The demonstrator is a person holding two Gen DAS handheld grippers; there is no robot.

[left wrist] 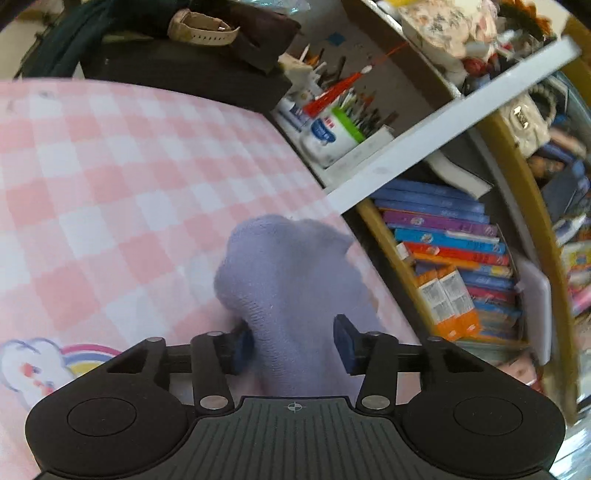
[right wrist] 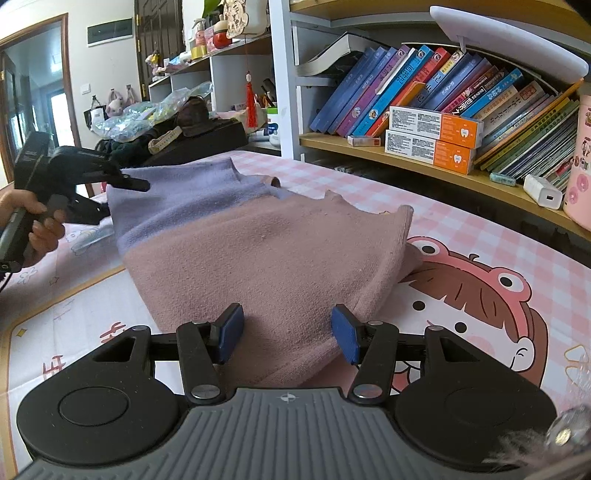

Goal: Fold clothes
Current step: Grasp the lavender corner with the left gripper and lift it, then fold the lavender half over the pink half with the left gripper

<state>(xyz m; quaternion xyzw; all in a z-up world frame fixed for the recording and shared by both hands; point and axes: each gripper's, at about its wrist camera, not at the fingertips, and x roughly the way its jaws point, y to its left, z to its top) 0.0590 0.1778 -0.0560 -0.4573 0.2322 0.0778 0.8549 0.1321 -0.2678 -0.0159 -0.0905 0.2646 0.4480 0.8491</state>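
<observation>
Both grippers (left wrist: 293, 341) (right wrist: 288, 334) half-spread, sweater (right wrist: 258, 251) bunched between pads on the counter (right wrist: 480, 295); pinch indeterminate for both.

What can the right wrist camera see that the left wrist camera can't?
Only the right wrist view shows the sweater's brown half, a hand holding the left gripper, and the frog-hat cartoon.

Only the left wrist view shows the watch and rainbow picture.

Both show the sweater's purple part, the checked pink table cover, and the bookshelf.
</observation>
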